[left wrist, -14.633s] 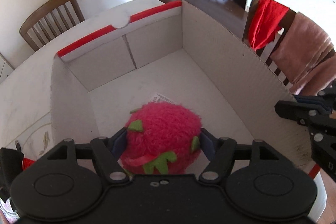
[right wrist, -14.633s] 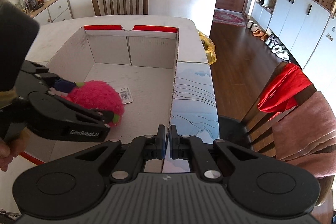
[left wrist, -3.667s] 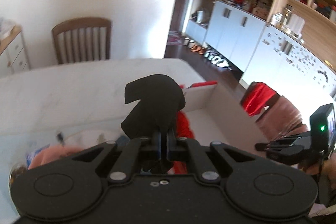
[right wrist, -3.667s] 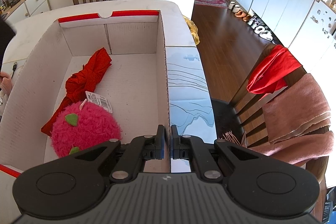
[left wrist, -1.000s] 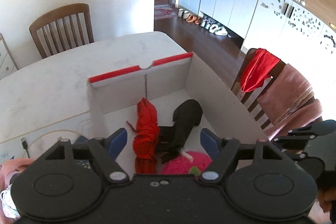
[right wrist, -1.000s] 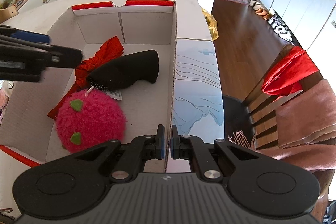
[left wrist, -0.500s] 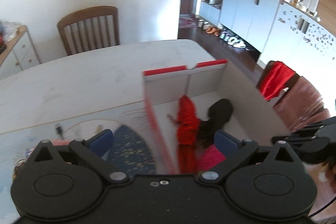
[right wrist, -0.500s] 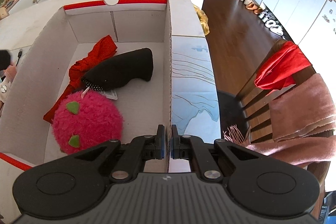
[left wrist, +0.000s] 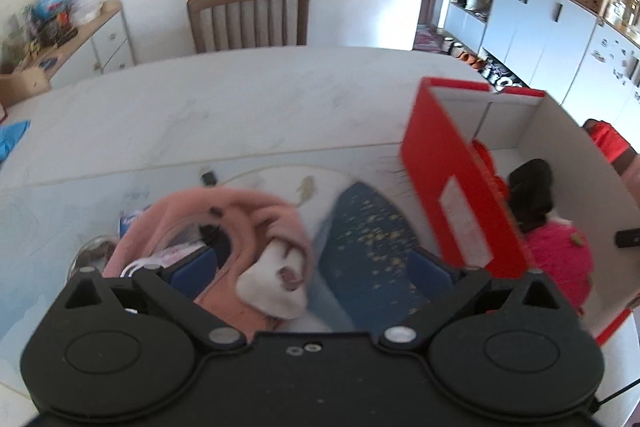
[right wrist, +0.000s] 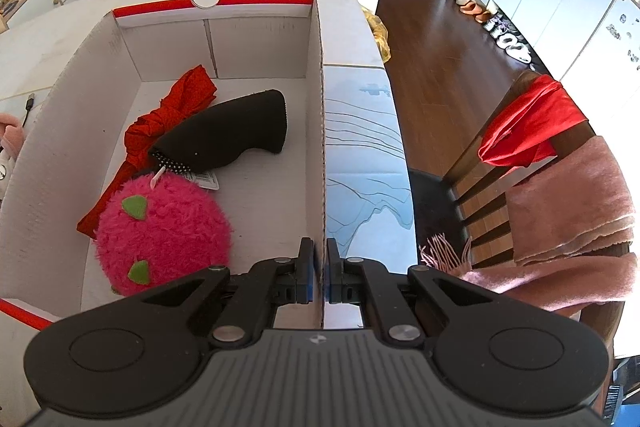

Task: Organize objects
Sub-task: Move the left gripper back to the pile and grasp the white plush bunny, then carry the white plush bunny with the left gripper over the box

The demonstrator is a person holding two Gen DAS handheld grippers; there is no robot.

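Over the worktop point(left wrist: 248, 107), left view: left claw point(left wrist: 312, 267) spread wide w/ nothing gripped, above pink plush point(left wrist: 240, 227) beside blue cloth point(left wrist: 368, 239) — could snag both. Right view: right claw point(right wrist: 319, 277) pinched on box point(right wrist: 316, 131) wall; strawberry plush point(right wrist: 160, 231), black sock point(right wrist: 236, 135), red cloth point(right wrist: 176, 107) inside — a slip lets the box shift.

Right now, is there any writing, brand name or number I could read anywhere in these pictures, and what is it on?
No text here can be read.
White tag beside the pink plush ball: barcode-like print, too small to read.
White label on the red outer wall of the cardboard box: blurred blank.
Small emblem on the right gripper's body: a mark, not letters.
Stickers on the white cabinets: too small.
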